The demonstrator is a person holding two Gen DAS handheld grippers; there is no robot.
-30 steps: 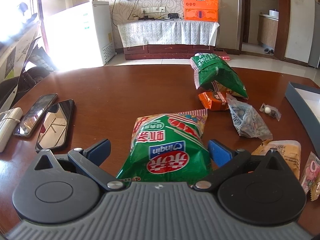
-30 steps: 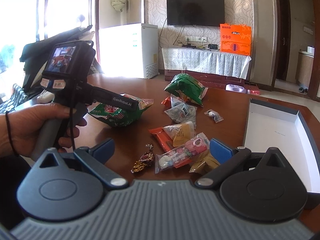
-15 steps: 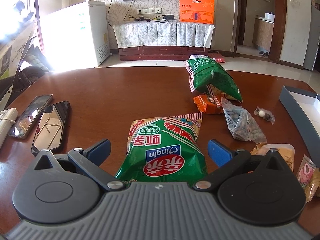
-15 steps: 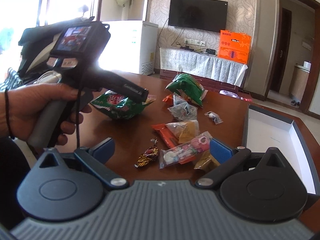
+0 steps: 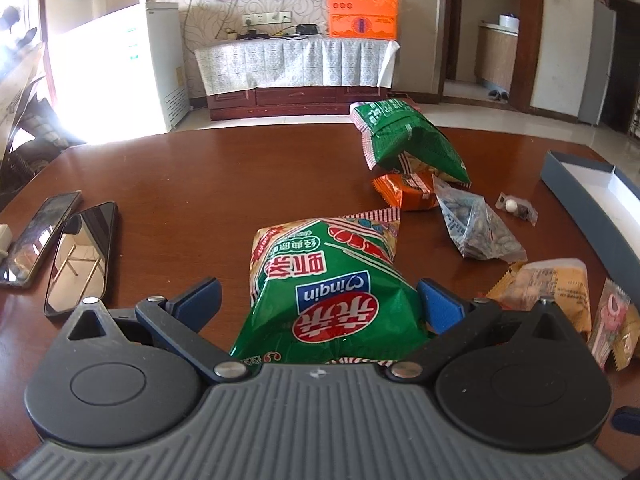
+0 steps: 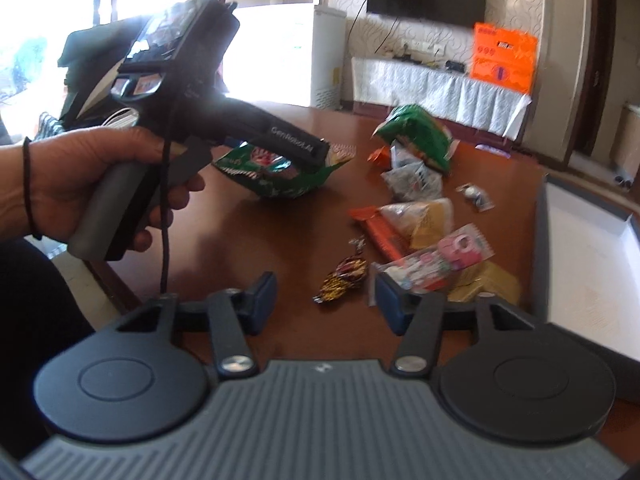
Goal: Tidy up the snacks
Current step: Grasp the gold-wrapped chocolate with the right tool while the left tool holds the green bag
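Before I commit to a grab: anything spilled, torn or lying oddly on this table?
No spill or tear shows. The snacks lie scattered, not sorted; the box at the right holds none in view. The far green bag leans on the orange packet. Two phones lie at the left, not snacks.

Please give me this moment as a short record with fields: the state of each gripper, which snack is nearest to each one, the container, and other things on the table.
left gripper: open, fingers on both sides of the large green puffed snack bag; right pad seems to touch, left pad apart
right gripper: open, holding nothing
nearest snack to right gripper: small dark foil-wrapped candy
container: shallow dark-rimmed box with white inside, no snacks visible inside
surface: brown wooden table
other things: two black phones, lying left of the green bag
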